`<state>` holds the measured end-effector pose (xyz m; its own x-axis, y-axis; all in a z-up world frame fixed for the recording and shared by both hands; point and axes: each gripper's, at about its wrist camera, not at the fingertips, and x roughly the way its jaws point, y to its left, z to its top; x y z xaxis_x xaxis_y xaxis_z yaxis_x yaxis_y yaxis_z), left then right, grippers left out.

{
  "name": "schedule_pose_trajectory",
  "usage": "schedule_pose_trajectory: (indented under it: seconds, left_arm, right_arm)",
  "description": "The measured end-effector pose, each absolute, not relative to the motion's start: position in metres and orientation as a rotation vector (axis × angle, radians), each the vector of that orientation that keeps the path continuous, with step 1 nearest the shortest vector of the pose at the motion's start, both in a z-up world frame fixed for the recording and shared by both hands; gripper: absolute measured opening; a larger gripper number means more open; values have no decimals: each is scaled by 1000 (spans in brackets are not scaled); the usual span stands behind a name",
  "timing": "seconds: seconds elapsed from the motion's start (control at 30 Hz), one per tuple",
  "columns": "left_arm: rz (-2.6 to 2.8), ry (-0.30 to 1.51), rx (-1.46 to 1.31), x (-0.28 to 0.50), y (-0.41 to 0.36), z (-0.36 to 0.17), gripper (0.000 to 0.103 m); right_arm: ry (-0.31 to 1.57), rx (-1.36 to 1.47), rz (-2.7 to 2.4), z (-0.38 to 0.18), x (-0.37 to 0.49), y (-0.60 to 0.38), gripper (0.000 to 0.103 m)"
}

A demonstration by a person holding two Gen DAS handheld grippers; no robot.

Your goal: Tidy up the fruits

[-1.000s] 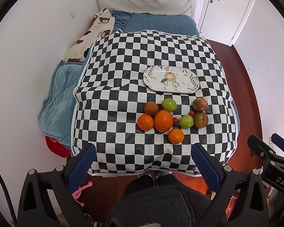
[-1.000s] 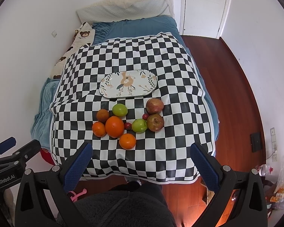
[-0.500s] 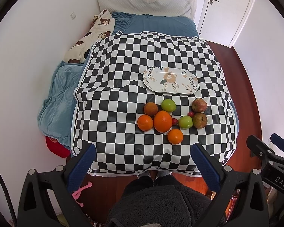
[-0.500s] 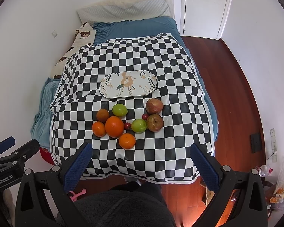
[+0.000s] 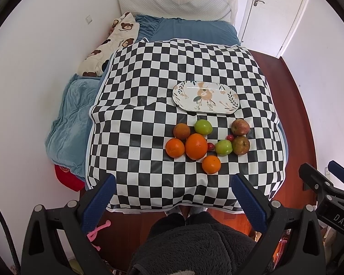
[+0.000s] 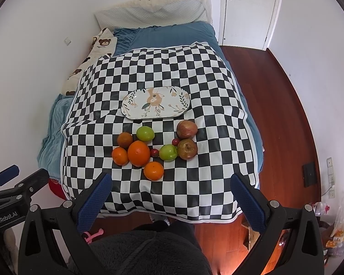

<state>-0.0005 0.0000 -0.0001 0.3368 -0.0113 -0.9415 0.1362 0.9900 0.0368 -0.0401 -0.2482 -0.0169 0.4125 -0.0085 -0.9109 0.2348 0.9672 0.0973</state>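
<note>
From the left wrist camera I see my left gripper [image 5: 172, 192] spread wide and holding nothing, hanging over the near edge of the checkered cloth [image 5: 149, 96]. The fruit lies ahead of it, well apart from the fingers: a big orange [image 5: 196, 146] touching a smaller orange [image 5: 175, 147] on its left, a third orange [image 5: 211, 164] nearest me, a brownish fruit [image 5: 181, 131], two green apples [image 5: 203, 127] [image 5: 223, 147], two red apples [image 5: 240, 127] [image 5: 240, 145] and two small red fruits [image 5: 210, 146] between them. The oval flowered plate [image 5: 205, 98] sits bare just beyond the pile. This view also catches the right gripper's body at the lower right edge and a red thing [image 5: 67, 177] on the floor by the bed. From the right wrist camera my right gripper [image 6: 172, 190] is likewise released and holding nothing, and the same cluster sits ahead and slightly left of it, the nearest orange [image 6: 153, 171] closest to the fingers, the plate [image 6: 156, 102] behind. Only here do I see the broad reddish wood floor [image 6: 275, 105] on the right, wall sockets and the white door [image 6: 247, 11]. The cloth covers a bed with blue bedding [image 6: 167, 34], a bear-print pillow [image 6: 103, 43] and a pale headboard against white walls.
</note>
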Motion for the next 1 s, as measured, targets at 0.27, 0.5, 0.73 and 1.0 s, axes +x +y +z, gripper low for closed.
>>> schedule_pose_trajectory:
  seconds: [0.27,0.5,0.73,1.0]
  left_arm:
    - [-100,1226,113,-1,0,-1,103]
    - [-98,1223,111,-1,-1,-1,103]
    - [-97,1218,107,0,0,-2,103]
    - [3,1189,163,41,14,-43,103]
  right_arm:
    - [1138,225,-152,-15,-41,-248,103]
    - [1134,224,-152,-16,-41,-249,103]
    - [1134,223,-159,-19,-40,-250,103]
    - [1125,265,-123,-65,-10,-255,103]
